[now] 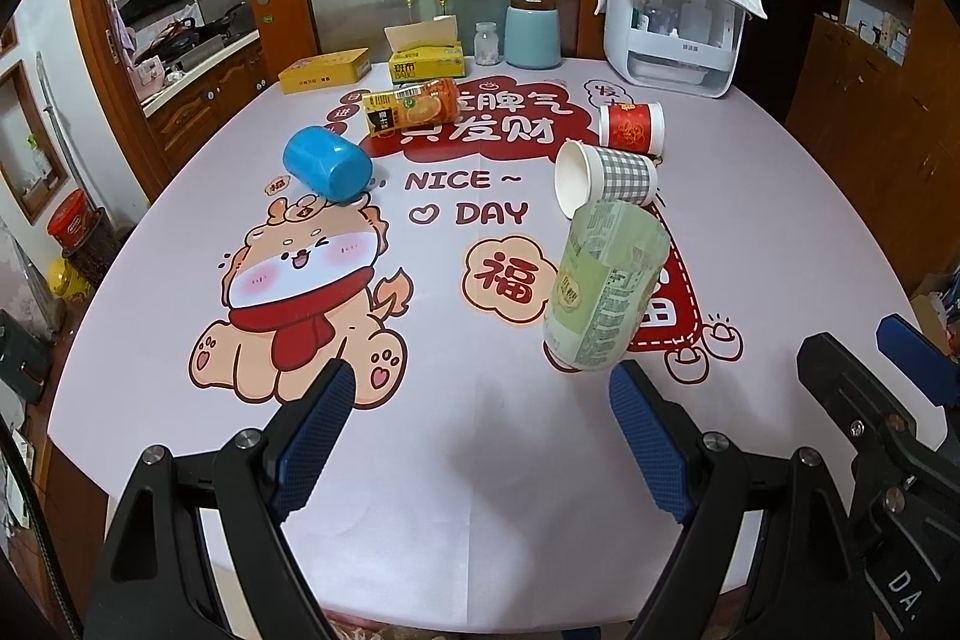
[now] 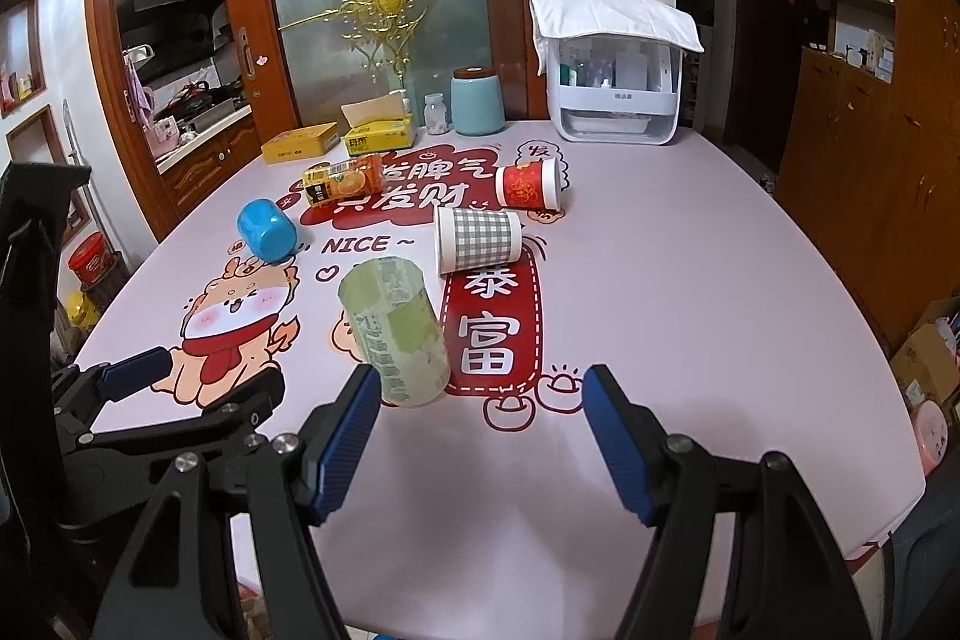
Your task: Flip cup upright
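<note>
Several cups lie on their sides on the printed tablecloth (image 1: 480,460). The nearest is a green printed cup (image 1: 606,289), also in the right wrist view (image 2: 393,331). Behind it lie a grey checked paper cup (image 1: 606,178) (image 2: 477,239), a red paper cup (image 1: 631,128) (image 2: 528,185), a blue plastic cup (image 1: 327,163) (image 2: 266,229) and an orange printed cup (image 1: 411,105) (image 2: 343,179). My left gripper (image 1: 480,388) is open and empty, just short of the green cup. My right gripper (image 2: 483,388) is open and empty, with the green cup just ahead of its left finger.
At the table's far edge stand a yellow tin (image 1: 324,70), a tissue box (image 1: 426,55), a small jar (image 1: 486,43), a pale blue canister (image 1: 531,34) and a white dispenser under a cloth (image 1: 672,22). Wooden cabinets stand to the right (image 2: 870,148).
</note>
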The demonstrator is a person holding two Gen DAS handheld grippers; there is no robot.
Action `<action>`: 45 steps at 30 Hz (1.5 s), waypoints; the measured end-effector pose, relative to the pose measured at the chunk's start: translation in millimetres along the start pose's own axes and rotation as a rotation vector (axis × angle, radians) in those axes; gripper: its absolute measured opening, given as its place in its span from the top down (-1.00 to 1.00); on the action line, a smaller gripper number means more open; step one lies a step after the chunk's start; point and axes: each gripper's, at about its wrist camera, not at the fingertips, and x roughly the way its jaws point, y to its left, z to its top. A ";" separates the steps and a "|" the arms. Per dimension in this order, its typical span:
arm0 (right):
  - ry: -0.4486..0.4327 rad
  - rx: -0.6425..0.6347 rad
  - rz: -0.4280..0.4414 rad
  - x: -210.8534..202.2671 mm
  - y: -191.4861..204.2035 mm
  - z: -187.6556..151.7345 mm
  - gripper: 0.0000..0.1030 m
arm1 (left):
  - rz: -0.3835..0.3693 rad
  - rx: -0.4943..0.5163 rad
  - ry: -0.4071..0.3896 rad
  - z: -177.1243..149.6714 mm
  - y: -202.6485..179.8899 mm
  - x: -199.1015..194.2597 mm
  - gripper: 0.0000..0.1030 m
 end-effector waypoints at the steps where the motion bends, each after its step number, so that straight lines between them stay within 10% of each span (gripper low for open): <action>1: -0.005 -0.001 -0.002 -1.0 -0.1 0.5 -0.36 | 0.001 -0.001 -0.002 0.2 -0.3 -0.7 -0.66; 45: -0.054 -0.016 -0.033 -5.7 -1.7 2.6 -0.36 | 0.013 -0.004 -0.026 6.4 -4.8 -0.8 -0.66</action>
